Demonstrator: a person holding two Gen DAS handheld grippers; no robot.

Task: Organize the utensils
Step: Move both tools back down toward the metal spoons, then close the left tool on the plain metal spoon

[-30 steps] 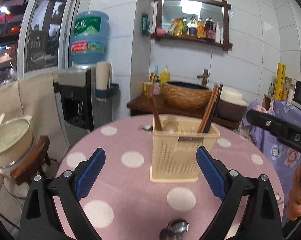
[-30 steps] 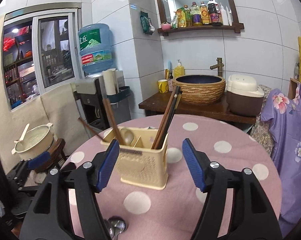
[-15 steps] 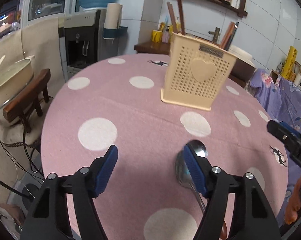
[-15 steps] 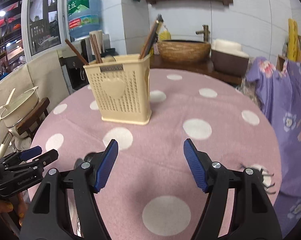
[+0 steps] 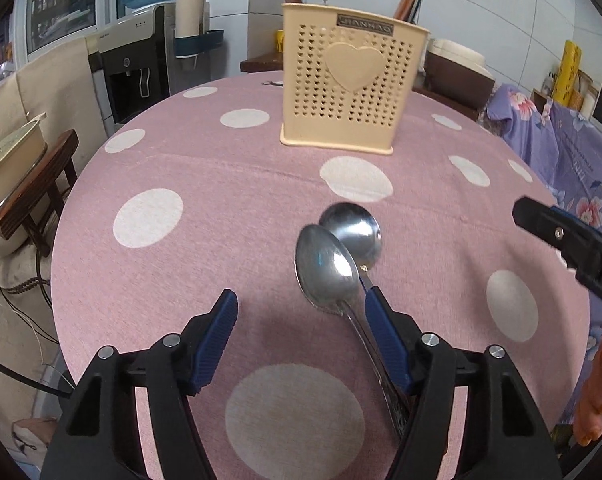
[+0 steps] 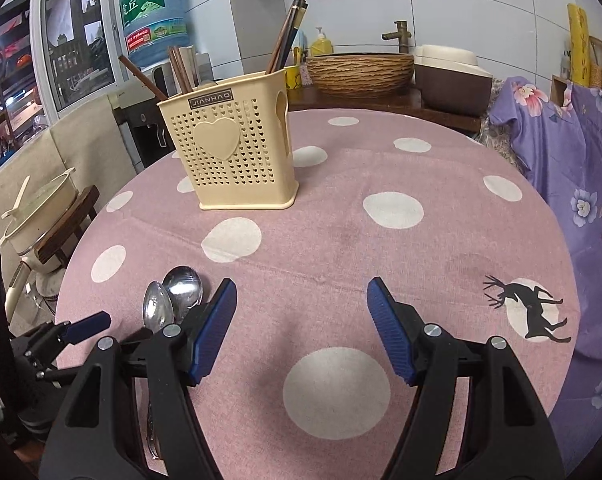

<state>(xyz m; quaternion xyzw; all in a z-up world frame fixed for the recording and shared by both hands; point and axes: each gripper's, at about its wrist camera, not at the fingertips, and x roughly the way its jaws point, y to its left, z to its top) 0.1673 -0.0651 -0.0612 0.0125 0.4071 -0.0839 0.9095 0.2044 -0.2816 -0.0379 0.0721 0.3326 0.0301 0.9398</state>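
Note:
Two steel spoons lie side by side on the pink polka-dot tablecloth: an oval one [image 5: 327, 270] and a round one [image 5: 353, 232] behind it. Both show in the right wrist view [image 6: 157, 306] [image 6: 183, 286]. Their handles run under my left gripper's right finger. My left gripper [image 5: 301, 320] is open, low over the cloth, just left of the spoon bowls. A cream perforated utensil holder [image 5: 351, 84] [image 6: 231, 148] stands farther back with chopsticks [image 6: 287, 34] in it. My right gripper [image 6: 301, 320] is open and empty over bare cloth, right of the spoons.
The round table [image 6: 421, 272] drops off at left and front. A wooden stool with a pot [image 6: 41, 220] stands left, a water dispenser [image 5: 141, 60] behind. A purple flowered cloth [image 6: 573, 168] hangs right. My right gripper shows in the left view [image 5: 561, 236].
Both grippers have dropped from above the holder down toward the tablecloth. The left one has moved closer to the two spoons, which now lie beside its right finger.

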